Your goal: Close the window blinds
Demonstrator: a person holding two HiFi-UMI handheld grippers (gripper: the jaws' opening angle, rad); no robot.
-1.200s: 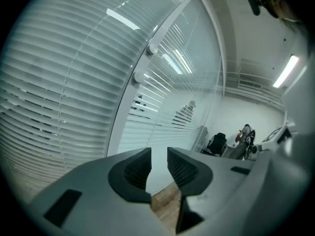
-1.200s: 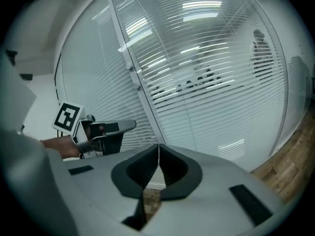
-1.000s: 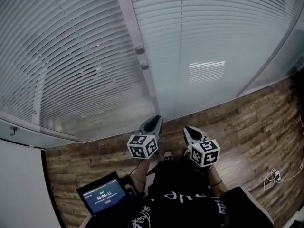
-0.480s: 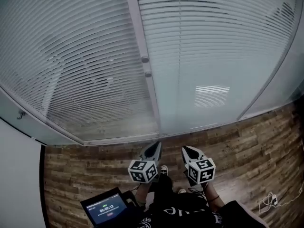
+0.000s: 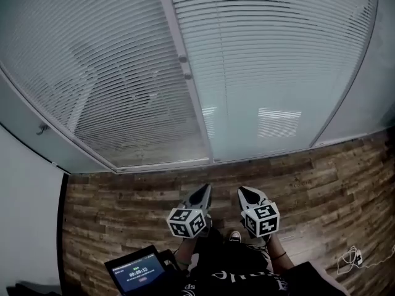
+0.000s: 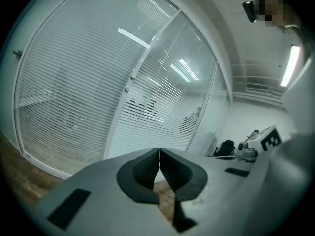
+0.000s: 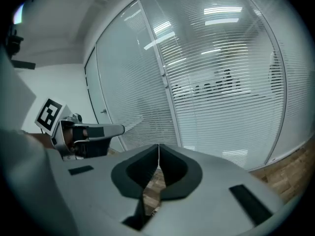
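Head cam: on person's head, faces fwd + steeply down. Wood floor point(image 5: 123, 208) near below, blinds point(image 5: 271, 54) farther ahead, left claw point(image 5: 202, 193) + right claw point(image 5: 245, 194) at bottom centre.
Left claw cam: rides on claw, looks along its jaws at blinds; right claw at frame's right edge.
Right claw cam: same setup; left claw at frame's left.
All 3 share frame post point(image 5: 185, 85) w/ two knobs point(image 5: 183, 59), blinds either side, floor strip.

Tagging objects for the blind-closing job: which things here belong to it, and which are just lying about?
Job: white slatted window blinds; round knobs on the frame, probably; left gripper; right gripper.
Lying about: dark tablet with lit screen; tangled white cable.
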